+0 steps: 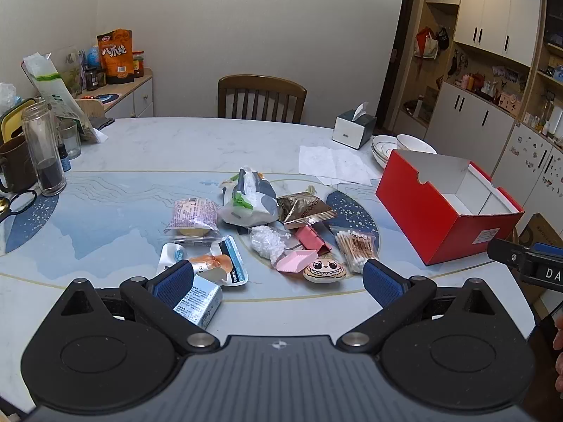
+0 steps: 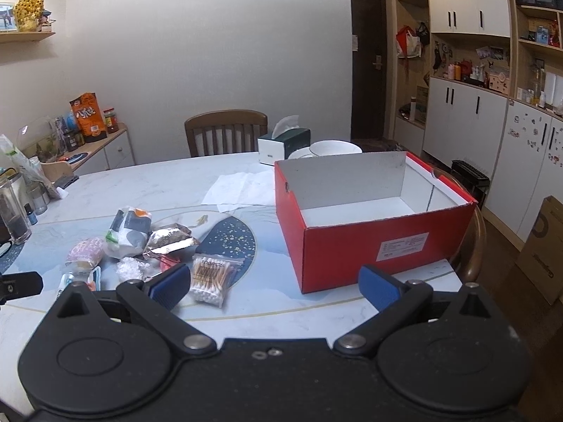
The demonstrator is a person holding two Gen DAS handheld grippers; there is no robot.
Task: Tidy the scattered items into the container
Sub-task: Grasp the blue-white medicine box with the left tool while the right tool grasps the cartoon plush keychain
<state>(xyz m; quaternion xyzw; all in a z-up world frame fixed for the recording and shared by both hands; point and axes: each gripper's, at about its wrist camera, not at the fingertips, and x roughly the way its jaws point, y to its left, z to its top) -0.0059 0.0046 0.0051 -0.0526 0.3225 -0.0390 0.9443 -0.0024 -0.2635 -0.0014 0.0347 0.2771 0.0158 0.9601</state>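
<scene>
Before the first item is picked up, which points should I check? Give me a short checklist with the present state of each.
1. Left gripper open and holding nothing: ok.
2. Right gripper open and holding nothing: ok.
3. Red box open on top, visible floor bare: ok.
4. Cotton swab bag lies apart from the pile, easy to reach: ok.
5. Path from the swab bag to the box free of things: ok.
6. Items overlap in the pile, such as the white-grey bag on its neighbours: not ok for a clean single grasp.
</scene>
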